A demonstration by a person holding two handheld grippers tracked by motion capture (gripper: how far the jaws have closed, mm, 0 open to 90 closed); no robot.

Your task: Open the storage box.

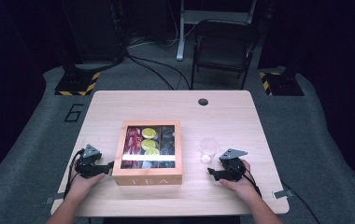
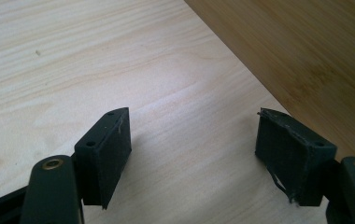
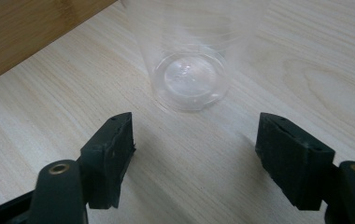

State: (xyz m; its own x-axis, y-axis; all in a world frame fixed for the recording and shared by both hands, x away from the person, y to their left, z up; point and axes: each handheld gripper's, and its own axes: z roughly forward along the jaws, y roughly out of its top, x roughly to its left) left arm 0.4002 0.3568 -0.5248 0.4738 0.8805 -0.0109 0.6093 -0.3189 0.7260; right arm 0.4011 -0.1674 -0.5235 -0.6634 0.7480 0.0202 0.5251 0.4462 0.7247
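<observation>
On the pale wooden bench point(image 1: 241, 116) stand two things: one wooden tea box point(image 1: 148, 153) near the middle and one clear plastic cup point(image 1: 208, 150) just to its right. The box bears the word TEA on its near wall and has a see-through lid; under it show three columns of tea bags, red ones at the left, yellow-green ones in the middle, dark ones at the right. I count three yellow-green packets; the red and dark ones are too blurred to count.

Two hands come in from the near edge, each with one set of tongs. The left tongs point(image 1: 106, 166) lie on the bench just left of the box's near corner, pointing at its left wall. In the left gripper view the left tongs point(image 2: 192, 156) stand wide apart with bare bench between them, the box wall point(image 2: 306, 56) just beyond the right jaw. The right tongs point(image 1: 211, 173) rest on the near side of the cup, apart from it. In the right gripper view the right tongs point(image 3: 194, 158) are also wide and hold nothing; the cup point(image 3: 189, 79) stands upright and empty just ahead of them.
</observation>
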